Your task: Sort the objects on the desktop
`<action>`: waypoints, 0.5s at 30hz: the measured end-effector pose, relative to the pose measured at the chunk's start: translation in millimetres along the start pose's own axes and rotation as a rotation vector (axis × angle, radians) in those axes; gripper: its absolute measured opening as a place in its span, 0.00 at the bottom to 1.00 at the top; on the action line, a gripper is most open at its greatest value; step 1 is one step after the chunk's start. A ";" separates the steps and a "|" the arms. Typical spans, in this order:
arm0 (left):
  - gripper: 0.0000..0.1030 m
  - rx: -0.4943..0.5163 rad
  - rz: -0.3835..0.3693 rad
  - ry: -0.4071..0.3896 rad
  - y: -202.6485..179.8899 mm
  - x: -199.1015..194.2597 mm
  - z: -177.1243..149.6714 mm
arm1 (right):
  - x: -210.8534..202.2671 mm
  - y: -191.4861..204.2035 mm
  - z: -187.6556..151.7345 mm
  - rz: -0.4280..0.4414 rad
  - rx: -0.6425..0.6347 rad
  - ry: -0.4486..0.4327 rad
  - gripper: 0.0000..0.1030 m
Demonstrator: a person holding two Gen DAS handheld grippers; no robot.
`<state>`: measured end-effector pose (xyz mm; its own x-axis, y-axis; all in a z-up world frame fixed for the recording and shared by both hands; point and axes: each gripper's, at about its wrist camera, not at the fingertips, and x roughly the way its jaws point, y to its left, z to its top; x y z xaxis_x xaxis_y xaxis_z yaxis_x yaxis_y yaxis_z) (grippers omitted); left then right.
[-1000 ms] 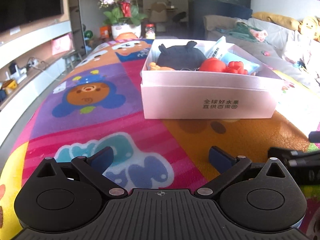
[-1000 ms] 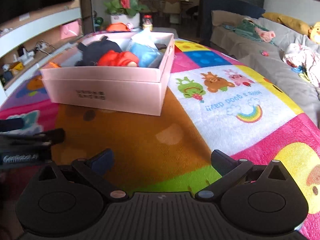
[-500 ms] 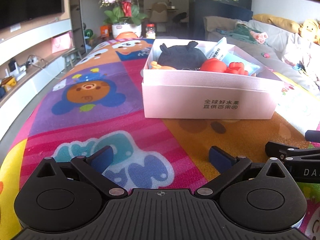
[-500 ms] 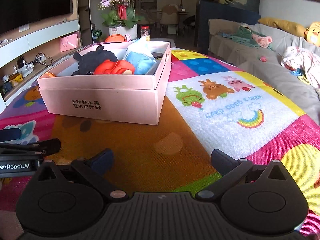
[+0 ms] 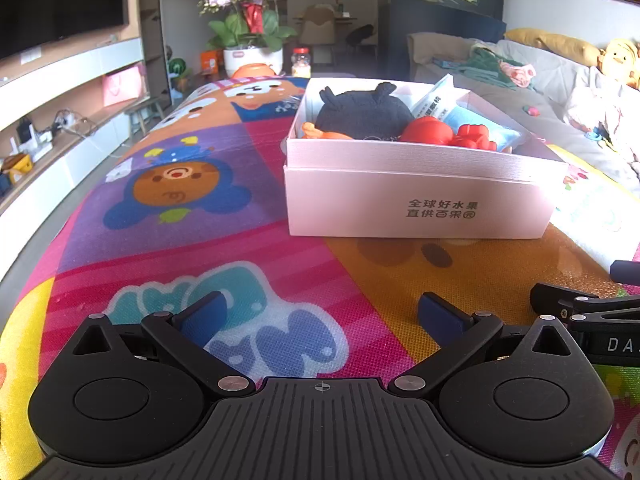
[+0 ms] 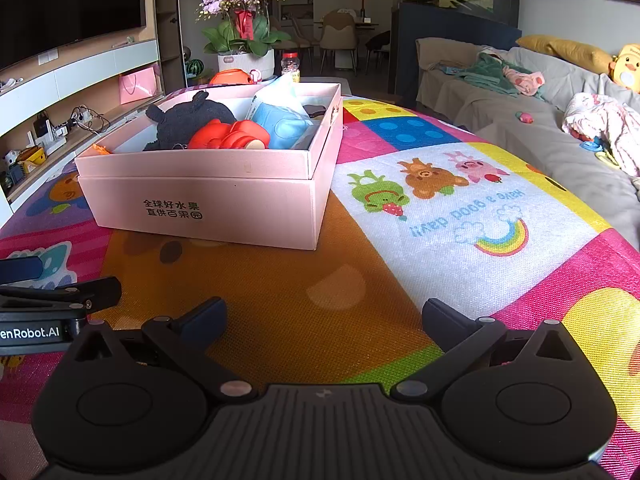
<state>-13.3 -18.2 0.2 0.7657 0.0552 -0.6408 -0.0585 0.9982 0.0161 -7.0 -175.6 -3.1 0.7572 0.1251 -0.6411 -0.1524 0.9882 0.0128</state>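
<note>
- Two grippers, both empty: left gripper (image 5: 320,312) and right gripper (image 6: 324,316) have fingers spread wide, nothing between them.
- Box (image 5: 416,200) sits well ahead of the left fingers, slightly to their right; from the right fingers it's ahead and to the left. Both hover low over the play mat (image 5: 172,200), apart from the box.
- Box holds a dark plush toy (image 5: 362,110), red toy (image 5: 428,130), blue packet (image 5: 476,124) and something orange (image 5: 316,132) at its left end. All piled loose, lid off, so contents are reachable from above.
- Mat near the fingers carries no loose items in either view. My read: sorting looks done or close to it, hence the open, parked stance.
- Right gripper's side shows at the left view's right edge, so the two sit side by side.
</note>
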 end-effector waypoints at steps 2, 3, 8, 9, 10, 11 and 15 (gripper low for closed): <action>1.00 0.000 0.000 0.000 0.0 0.0 0.0 | 0.0 -0.1 0.0 0.000 0.000 0.000 1.00; 1.00 0.000 0.000 0.000 -0.3 -0.1 -0.2 | -0.1 0.0 -0.1 0.000 0.000 0.000 1.00; 1.00 0.000 0.000 0.000 0.1 0.0 0.0 | -0.2 0.1 -0.3 0.000 0.000 0.000 1.00; 1.00 0.000 0.000 0.000 -0.2 -0.1 -0.1 | -0.2 0.1 -0.4 0.000 0.000 0.000 1.00; 1.00 0.000 0.000 0.000 0.1 0.0 0.0 | 0.3 -0.3 0.5 0.000 0.000 0.000 1.00; 1.00 0.000 0.000 0.000 0.2 0.0 0.0 | -0.3 0.2 -0.5 0.000 0.000 0.000 1.00; 1.00 0.000 0.000 0.000 0.0 -0.1 -0.2 | -0.3 0.2 -0.5 0.000 0.000 0.000 1.00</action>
<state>-13.5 -18.3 0.2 0.7658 0.0551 -0.6407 -0.0585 0.9982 0.0159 -7.5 -175.4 -3.3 0.7572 0.1255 -0.6410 -0.1525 0.9882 0.0133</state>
